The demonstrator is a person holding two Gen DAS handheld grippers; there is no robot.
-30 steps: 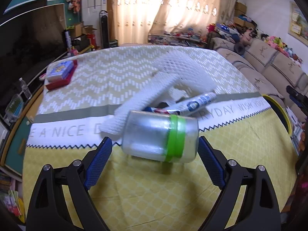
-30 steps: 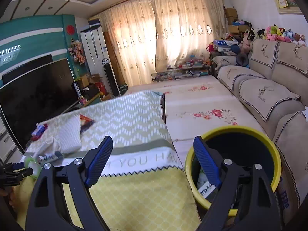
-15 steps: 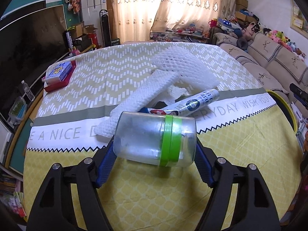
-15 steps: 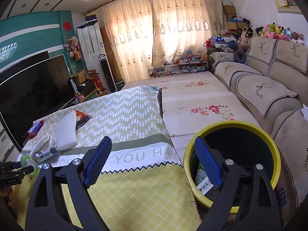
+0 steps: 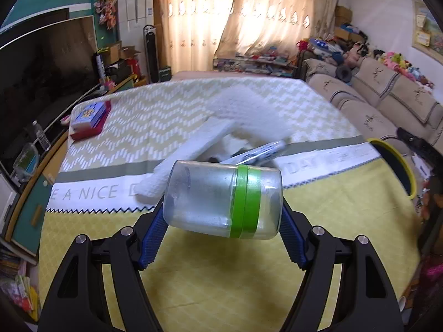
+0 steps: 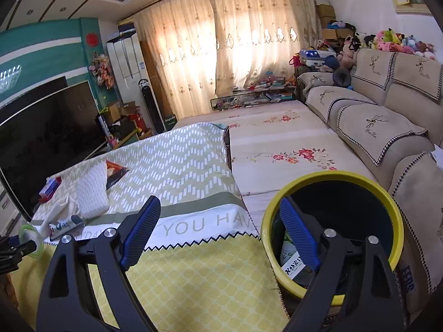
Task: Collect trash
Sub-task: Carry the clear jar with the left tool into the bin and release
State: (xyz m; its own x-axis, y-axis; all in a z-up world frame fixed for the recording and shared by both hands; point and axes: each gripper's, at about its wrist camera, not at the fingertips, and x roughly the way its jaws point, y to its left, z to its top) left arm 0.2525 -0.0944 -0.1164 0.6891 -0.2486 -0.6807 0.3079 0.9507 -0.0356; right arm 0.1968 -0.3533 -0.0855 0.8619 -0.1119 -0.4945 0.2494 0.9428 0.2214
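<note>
Left gripper (image 5: 223, 215) clamps my clear jar (image 5: 223, 199) sideways, apparently lifted; smooth plastic could slip before the yellow bin (image 6: 332, 229). Right gripper (image 6: 218, 232) gapes, holding nothing.

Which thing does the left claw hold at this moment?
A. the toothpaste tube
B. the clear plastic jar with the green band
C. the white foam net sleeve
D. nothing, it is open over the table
B: the left claw has its blue pads pressed against both ends of the clear plastic jar, which lies sideways above the yellow tablecloth.
</note>
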